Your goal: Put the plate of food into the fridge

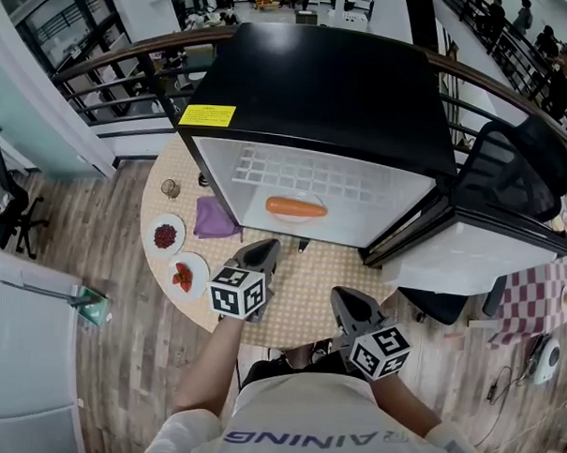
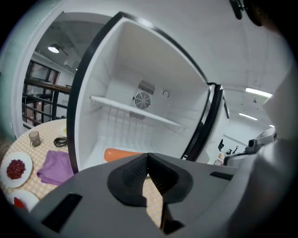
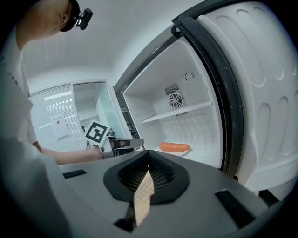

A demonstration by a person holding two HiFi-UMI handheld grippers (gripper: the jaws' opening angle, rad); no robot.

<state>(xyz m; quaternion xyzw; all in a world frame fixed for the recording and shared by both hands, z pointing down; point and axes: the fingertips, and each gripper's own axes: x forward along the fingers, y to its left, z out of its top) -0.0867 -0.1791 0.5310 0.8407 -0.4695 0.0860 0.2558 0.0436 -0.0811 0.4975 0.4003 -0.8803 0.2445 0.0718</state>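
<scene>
A small black fridge [image 1: 318, 91] stands on the round table [image 1: 304, 292] with its door [image 1: 485, 241] swung open to the right. On the fridge floor lies a white plate [image 1: 307, 219] bearing an orange sausage [image 1: 296, 208], also seen as the sausage [image 2: 118, 154] and the sausage [image 3: 173, 147]. My left gripper [image 1: 264, 251] hovers just outside the opening, its jaws shut with nothing between them [image 2: 148, 160]. My right gripper [image 1: 341, 297] sits further back over the table, jaws shut and empty [image 3: 148, 155].
On the table's left lie a plate of red berries [image 1: 165, 234], a plate of strawberries [image 1: 185, 274], a purple cloth [image 1: 215, 218] and a glass [image 1: 171, 188]. A wire shelf [image 2: 135, 111] spans the fridge. A black office chair [image 1: 520, 175] stands behind the door.
</scene>
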